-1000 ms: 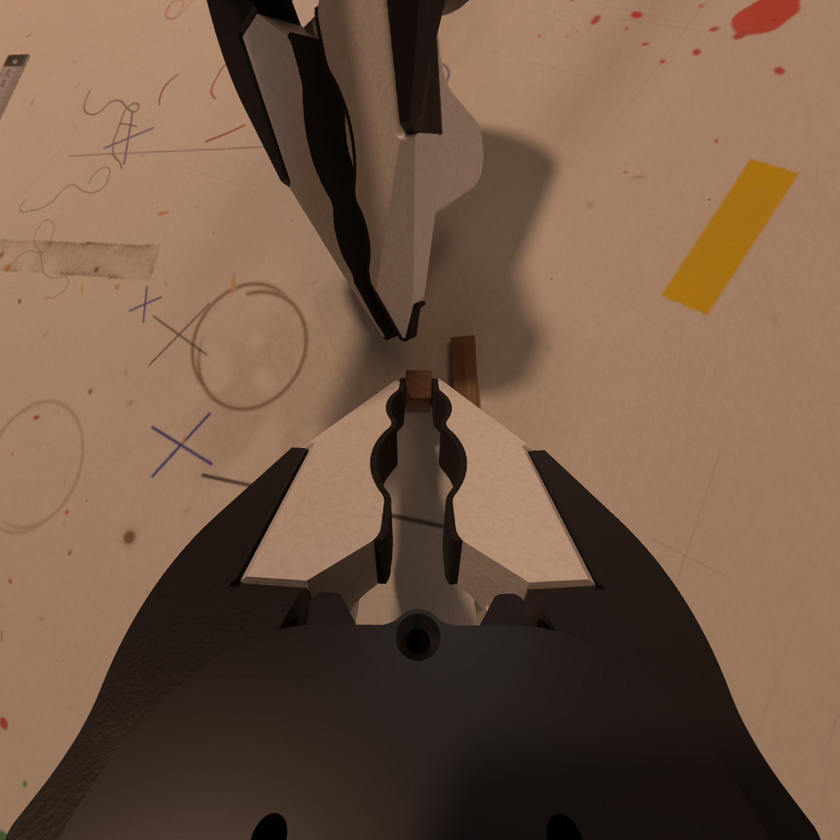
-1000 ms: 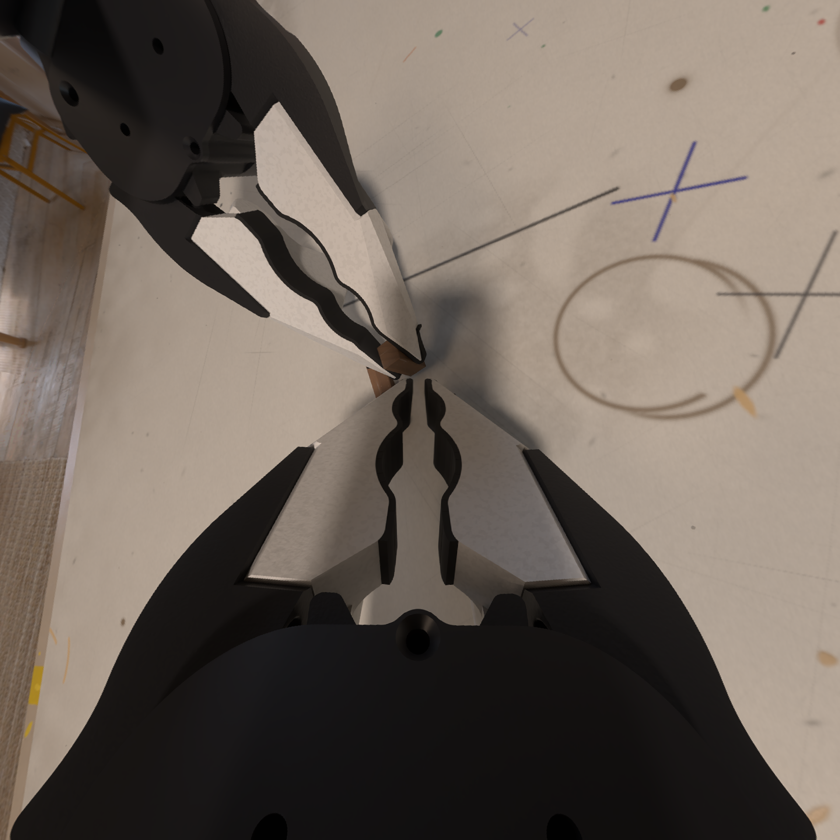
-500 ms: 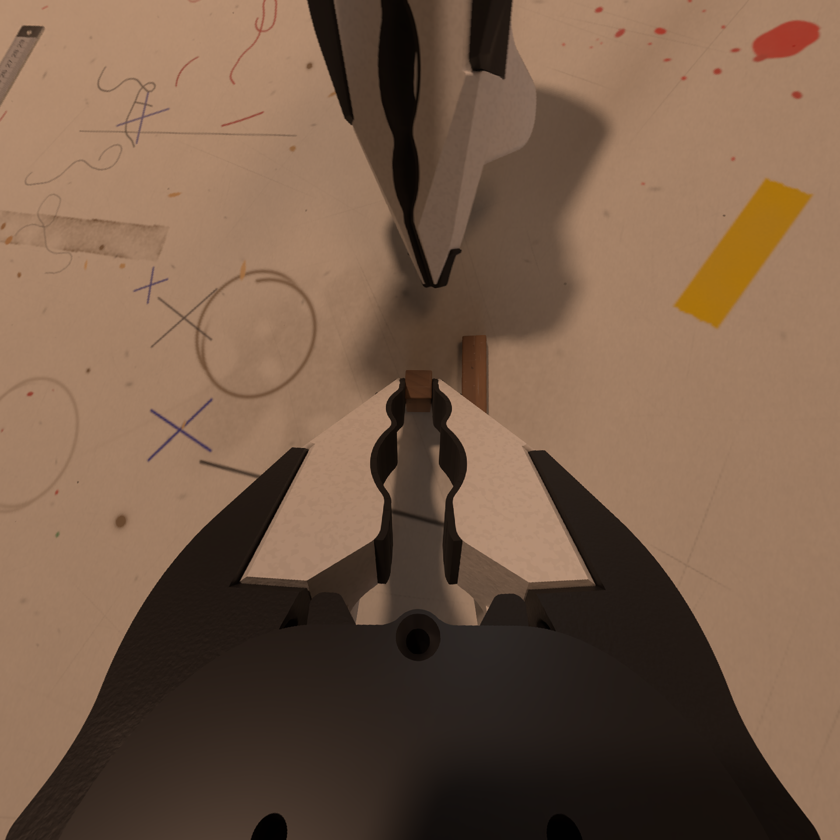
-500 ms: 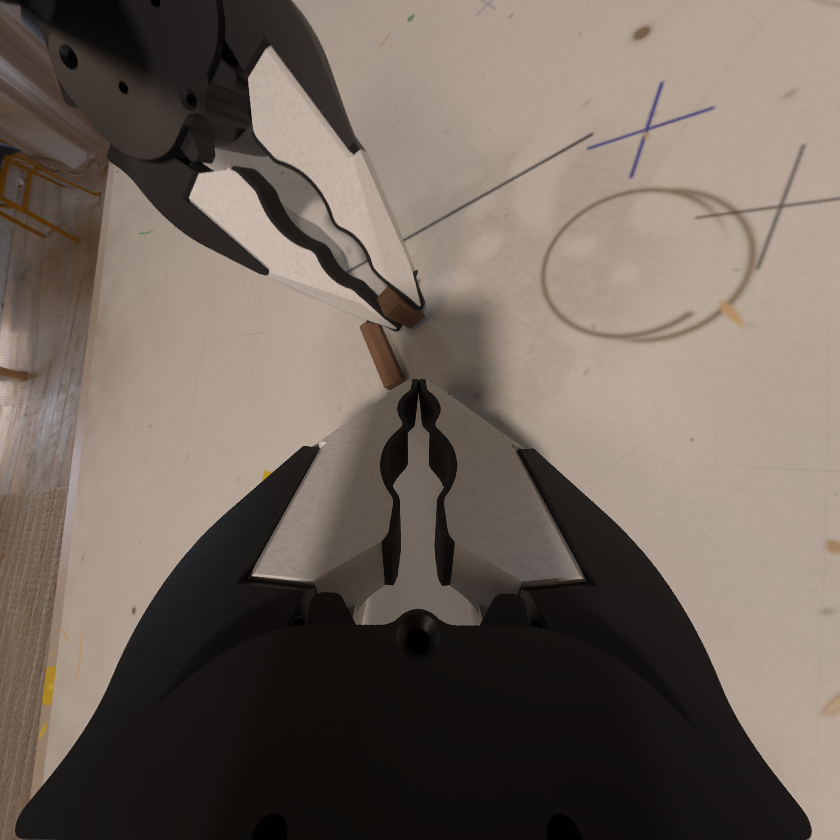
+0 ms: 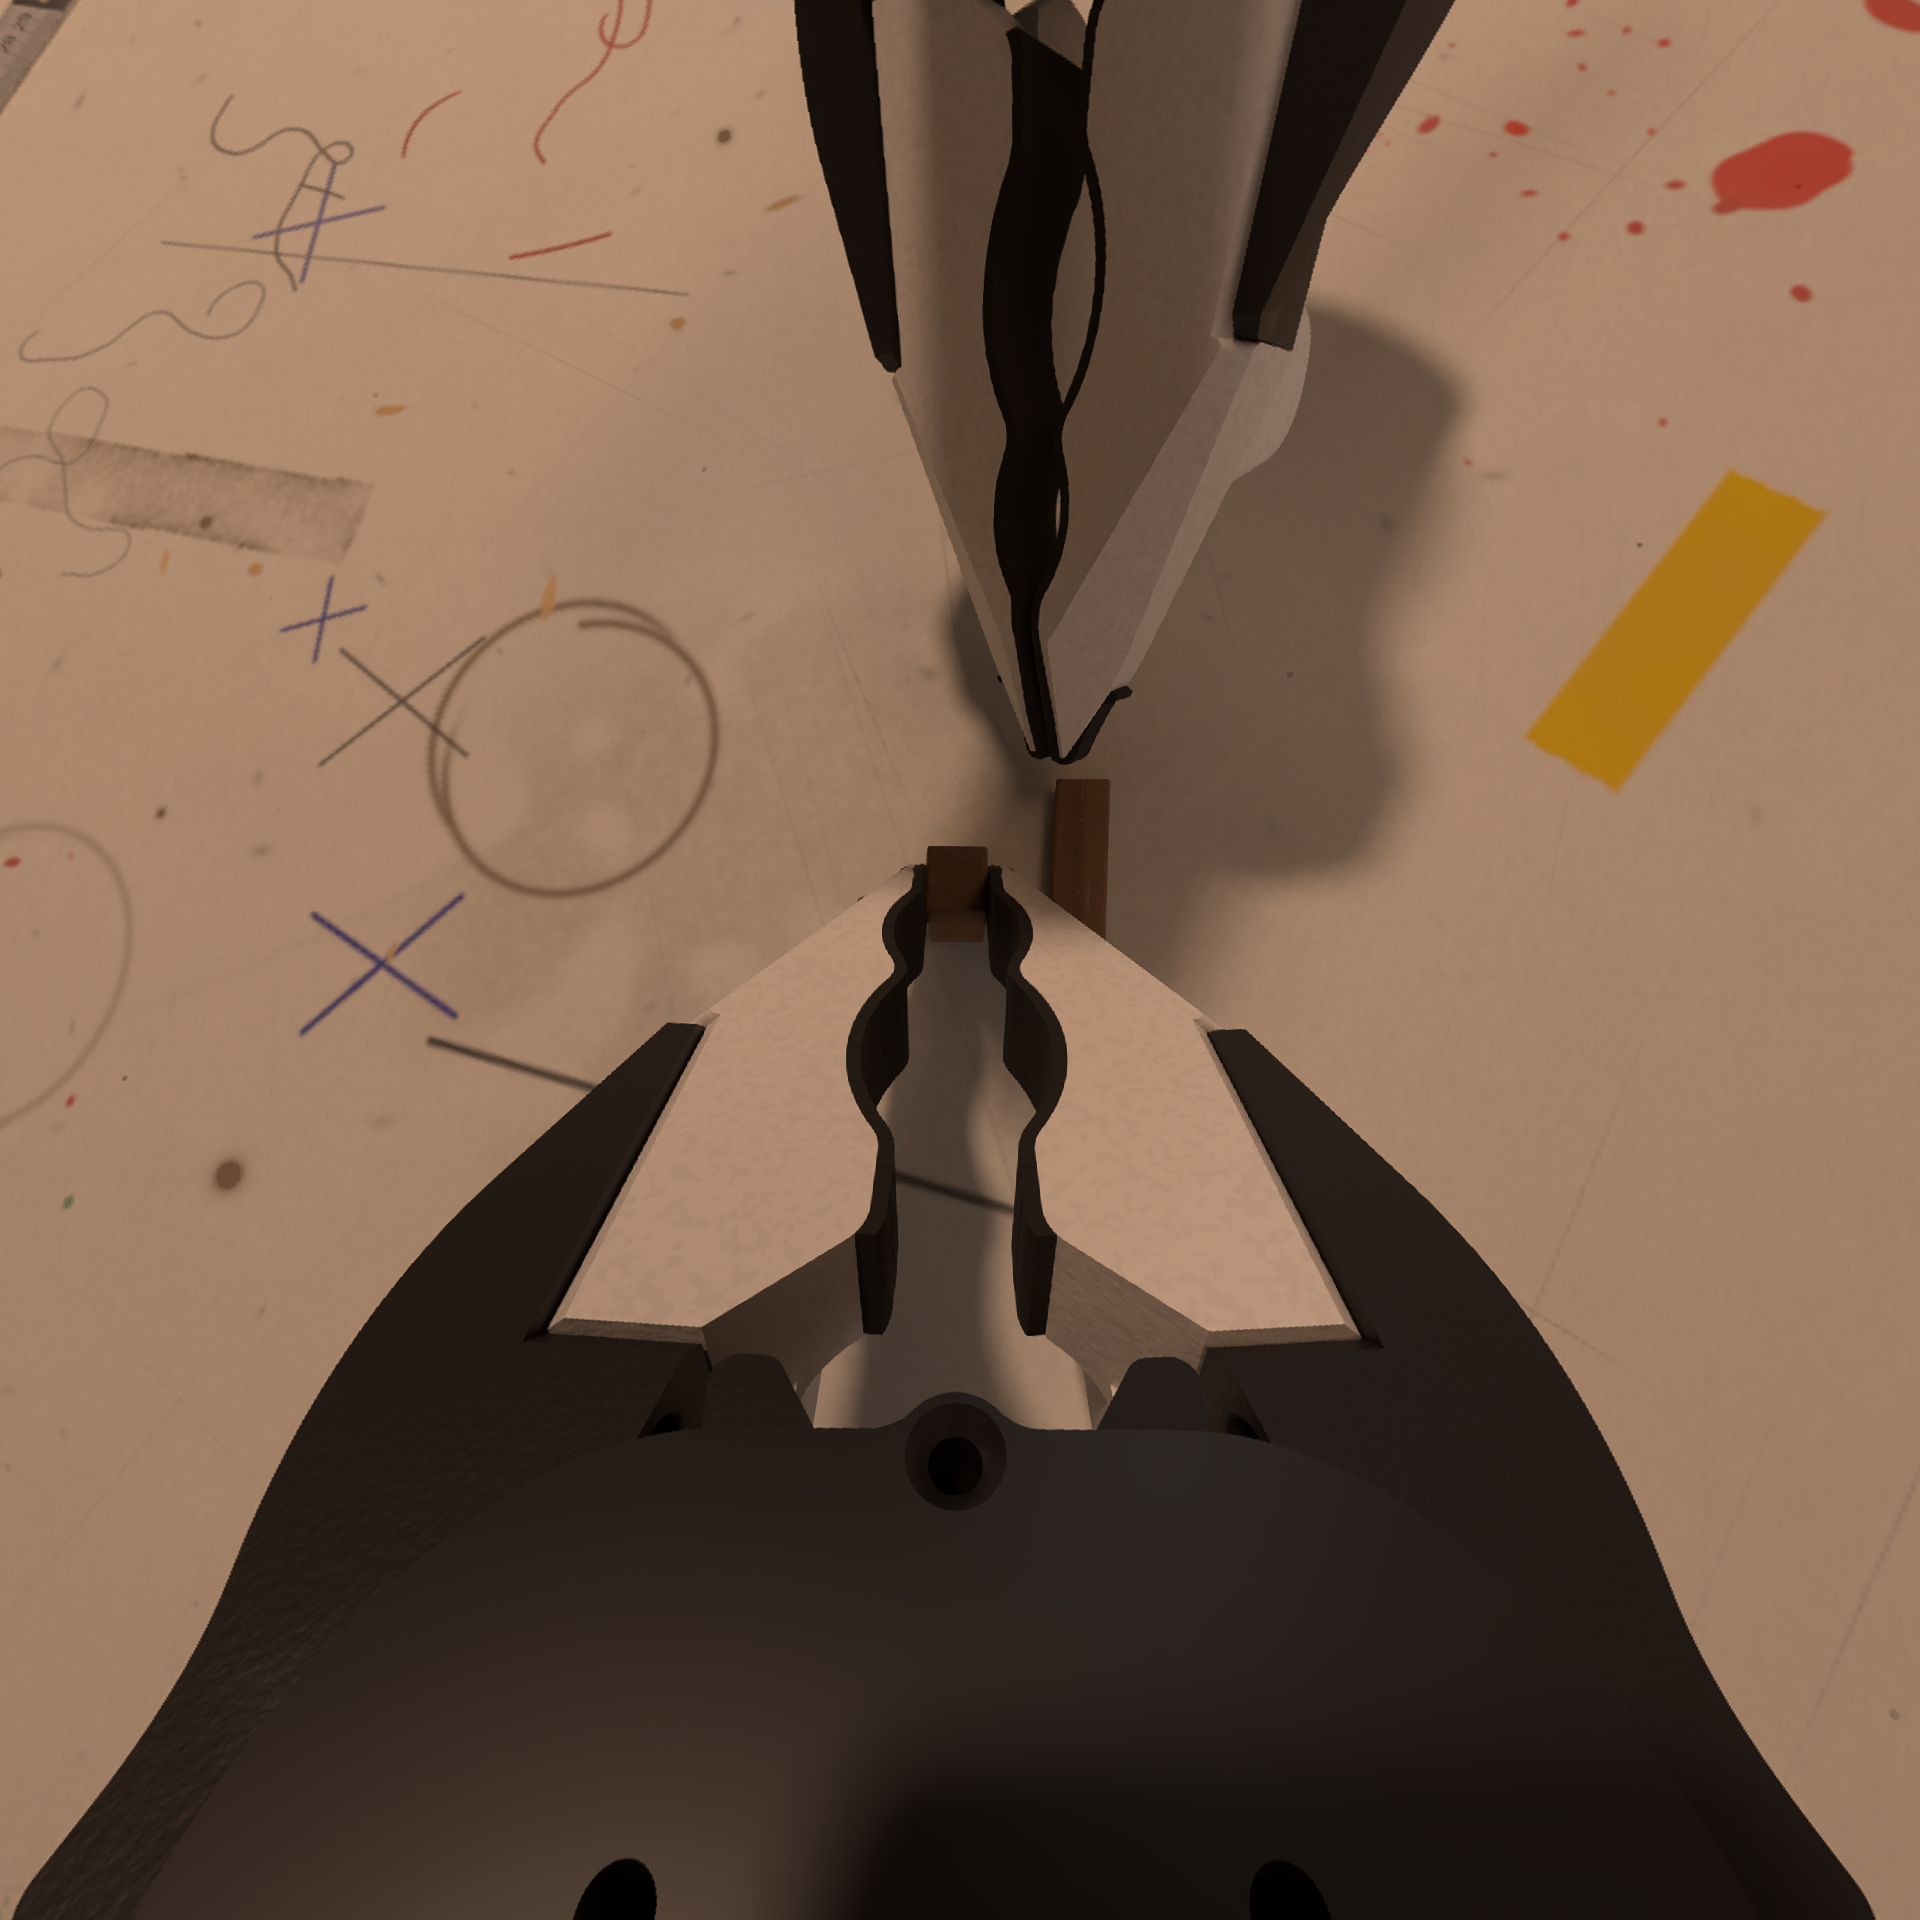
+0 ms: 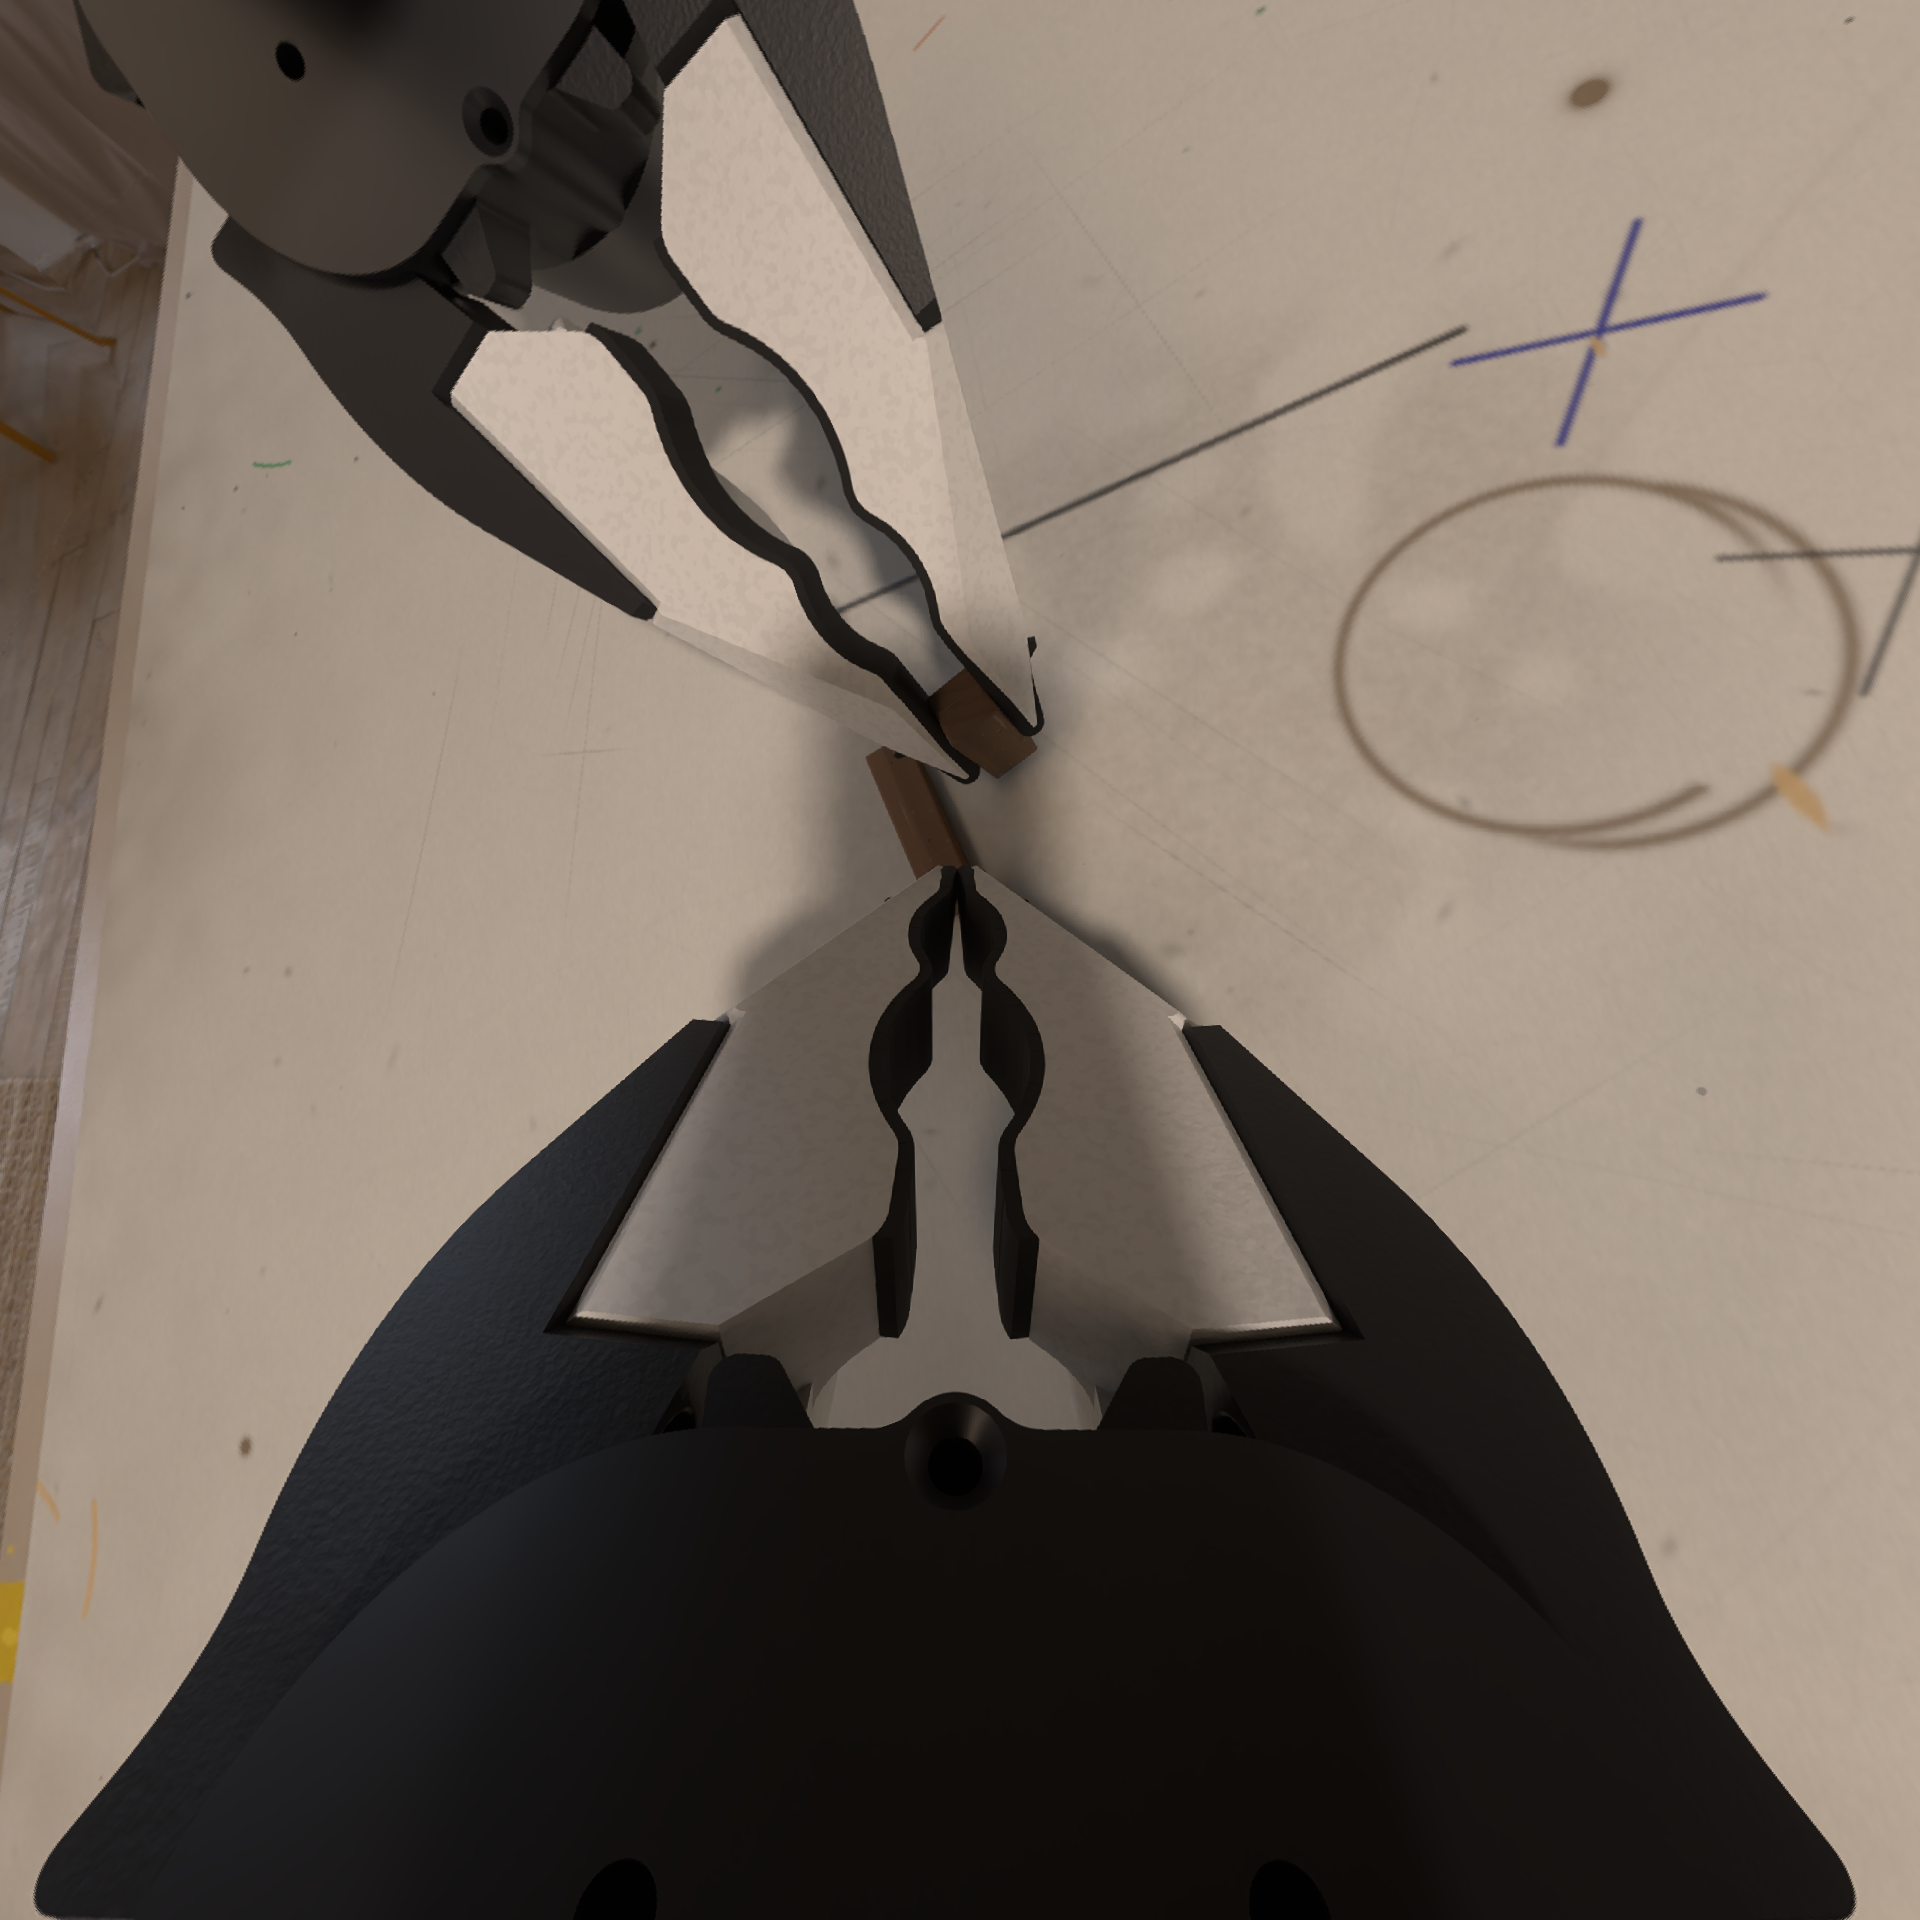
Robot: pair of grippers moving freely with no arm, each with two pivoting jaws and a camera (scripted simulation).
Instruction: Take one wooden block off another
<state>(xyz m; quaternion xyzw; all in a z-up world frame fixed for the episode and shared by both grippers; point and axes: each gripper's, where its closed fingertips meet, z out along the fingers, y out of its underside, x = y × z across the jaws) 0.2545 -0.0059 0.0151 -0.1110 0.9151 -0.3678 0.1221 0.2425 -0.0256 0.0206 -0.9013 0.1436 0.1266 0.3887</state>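
My left gripper (image 5: 956,896) is shut on a small brown wooden block (image 5: 956,883), held low over the table. It also shows in the right wrist view (image 6: 992,743), with the block (image 6: 982,727) between its tips. A second, longer wooden block (image 5: 1081,852) lies flat on the table just right of the held one, apart from it; the right wrist view shows it too (image 6: 914,821). My right gripper (image 6: 956,883) is shut and empty, tips at the near end of the lying block. In the left wrist view it (image 5: 1055,743) points down just beyond that block.
The table (image 5: 1351,1039) bears pen scribbles, a drawn circle (image 5: 577,748), blue crosses, a yellow tape strip (image 5: 1673,623) and red paint spots (image 5: 1777,171). In the right wrist view the table's edge (image 6: 156,623) runs down the left, with floor beyond.
My right gripper has drawn back from the left gripper's tips, closed its jaws fully and shifted over to the end of the lying block. The left gripper keeps its hold.
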